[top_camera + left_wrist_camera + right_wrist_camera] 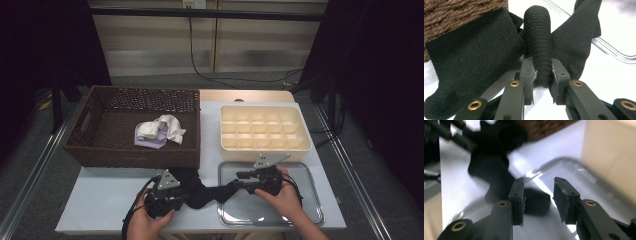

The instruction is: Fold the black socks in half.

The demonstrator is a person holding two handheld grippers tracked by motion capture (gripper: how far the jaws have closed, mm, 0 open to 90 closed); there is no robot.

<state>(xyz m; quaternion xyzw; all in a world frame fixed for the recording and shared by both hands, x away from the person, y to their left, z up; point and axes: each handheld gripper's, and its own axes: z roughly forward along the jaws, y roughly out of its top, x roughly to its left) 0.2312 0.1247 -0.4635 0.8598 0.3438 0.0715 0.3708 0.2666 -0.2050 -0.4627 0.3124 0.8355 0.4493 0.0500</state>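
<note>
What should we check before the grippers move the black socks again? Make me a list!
1. Left hand-held gripper holds a black sock: ok, its jaws pinch a ribbed fold.
2. Right hand-held gripper has a grip: not ok, its jaws are open, with a sock end just beyond them.
3. Sock end lies over the tray: ok.
4. Socks are off the basket: cannot tell, dark cloth lies right against its front wall.
5. Divided box has free compartments: ok, all look empty.
</note>
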